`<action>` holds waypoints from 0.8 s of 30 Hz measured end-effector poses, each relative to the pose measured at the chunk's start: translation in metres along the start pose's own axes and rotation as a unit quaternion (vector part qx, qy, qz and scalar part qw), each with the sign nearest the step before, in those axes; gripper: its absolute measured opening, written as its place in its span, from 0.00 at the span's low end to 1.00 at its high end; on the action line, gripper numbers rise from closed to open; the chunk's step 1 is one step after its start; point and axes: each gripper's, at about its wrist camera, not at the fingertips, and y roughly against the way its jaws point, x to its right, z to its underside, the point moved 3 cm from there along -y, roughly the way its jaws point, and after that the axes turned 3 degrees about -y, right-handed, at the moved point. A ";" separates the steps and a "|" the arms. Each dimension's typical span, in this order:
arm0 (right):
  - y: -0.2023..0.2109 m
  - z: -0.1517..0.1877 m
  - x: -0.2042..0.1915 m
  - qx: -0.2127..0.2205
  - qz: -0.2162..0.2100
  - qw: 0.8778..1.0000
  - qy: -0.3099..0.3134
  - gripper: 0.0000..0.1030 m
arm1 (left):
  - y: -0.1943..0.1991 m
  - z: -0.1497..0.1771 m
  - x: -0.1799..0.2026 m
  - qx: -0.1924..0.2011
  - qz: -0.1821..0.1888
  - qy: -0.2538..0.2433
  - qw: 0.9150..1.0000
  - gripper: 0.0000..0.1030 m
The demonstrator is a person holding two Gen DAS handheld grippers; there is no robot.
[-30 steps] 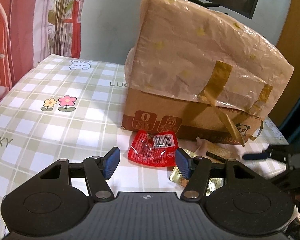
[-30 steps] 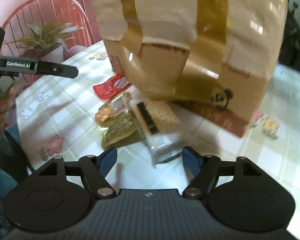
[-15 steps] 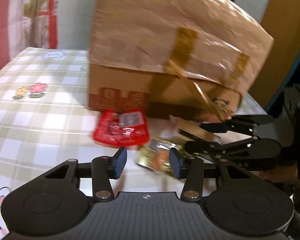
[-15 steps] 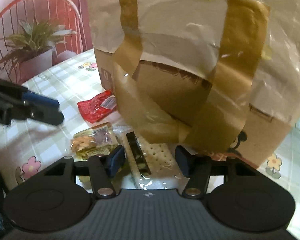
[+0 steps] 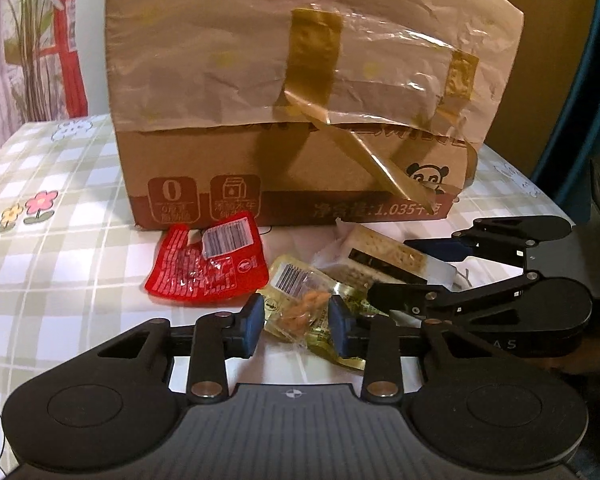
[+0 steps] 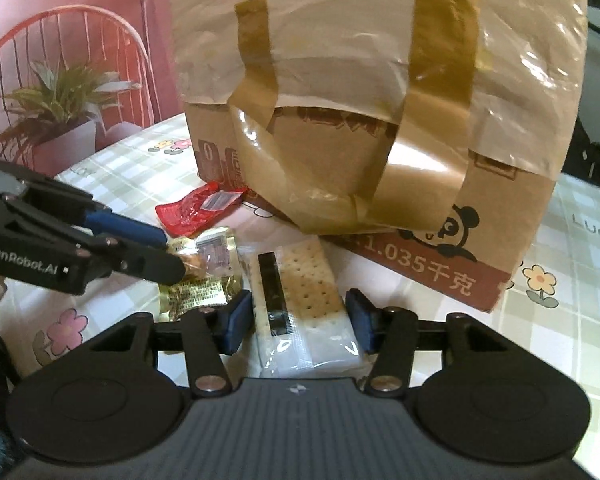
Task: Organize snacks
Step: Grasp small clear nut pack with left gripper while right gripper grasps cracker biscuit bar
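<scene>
L gripper (image 5: 297, 325) jaws just closed onto gold snack pouch (image 5: 300, 300); R gripper (image 6: 300, 322) likewise pinching cracker pack (image 6: 300, 304), both on tablecloth (image 5: 60, 264) before taped box (image 5: 300, 120). Lift straight, avoid crushing crackers, keep grippers apart.

The counter (image 5: 60, 264) wears a checked cloth in pale green and white, printed with small cartoon flowers (image 5: 30, 206) and bunny faces. Behind it on the left hangs a pink and red backdrop (image 6: 112, 8) printed with a red wire chair (image 6: 64, 24) and a potted plant (image 6: 60, 120) with long narrow leaves. In the left wrist view a brown wooden panel (image 5: 548, 40) stands at the upper right, beside a dark teal edge (image 5: 580, 92). The light is warm and dim.
</scene>
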 end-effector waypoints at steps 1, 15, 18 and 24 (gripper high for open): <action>0.000 0.000 0.000 0.001 0.000 1.000 0.000 0.53 | -0.001 -0.001 0.001 0.000 -0.002 -0.005 1.000 0.36; -0.002 0.002 -0.001 0.005 0.002 1.000 0.000 0.53 | -0.011 0.002 0.020 0.000 -0.017 -0.047 0.999 0.27; -0.002 0.002 0.000 0.005 0.001 1.000 -0.001 0.53 | -0.014 -0.001 0.021 -0.003 -0.017 -0.052 0.998 0.28; -0.002 0.002 -0.001 0.005 0.002 1.000 0.001 0.53 | -0.021 -0.007 0.027 -0.005 -0.002 -0.061 0.998 0.26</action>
